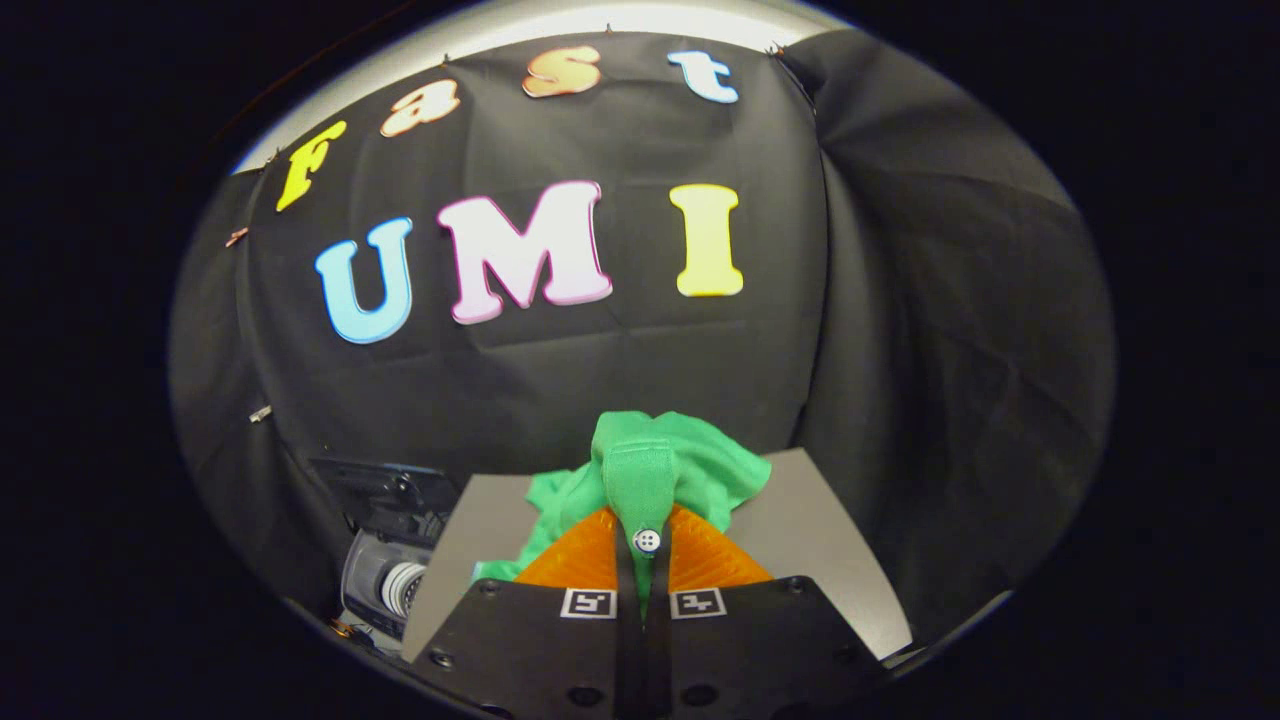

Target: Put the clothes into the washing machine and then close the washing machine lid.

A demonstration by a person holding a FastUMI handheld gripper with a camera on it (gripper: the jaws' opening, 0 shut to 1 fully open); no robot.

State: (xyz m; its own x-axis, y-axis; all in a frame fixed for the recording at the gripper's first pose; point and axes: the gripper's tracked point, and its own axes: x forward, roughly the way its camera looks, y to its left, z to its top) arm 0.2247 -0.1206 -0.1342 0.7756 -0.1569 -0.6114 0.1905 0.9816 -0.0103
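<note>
Gripper view: gripper [641,520] fingers drawn together, clamped on a green garment [660,470]. Both fingers [585,555] press a fold of the cloth; a strip with a white button [647,541] sits pinched in the narrow gap between them. Rest of the garment bunches just ahead of the fingertips and hangs over a grey flat surface [810,520]. Beside that surface, to the left and lower, a dark machine with a round whitish part [395,575]; its identity cannot be told. Black cloth wall beyond.
</note>
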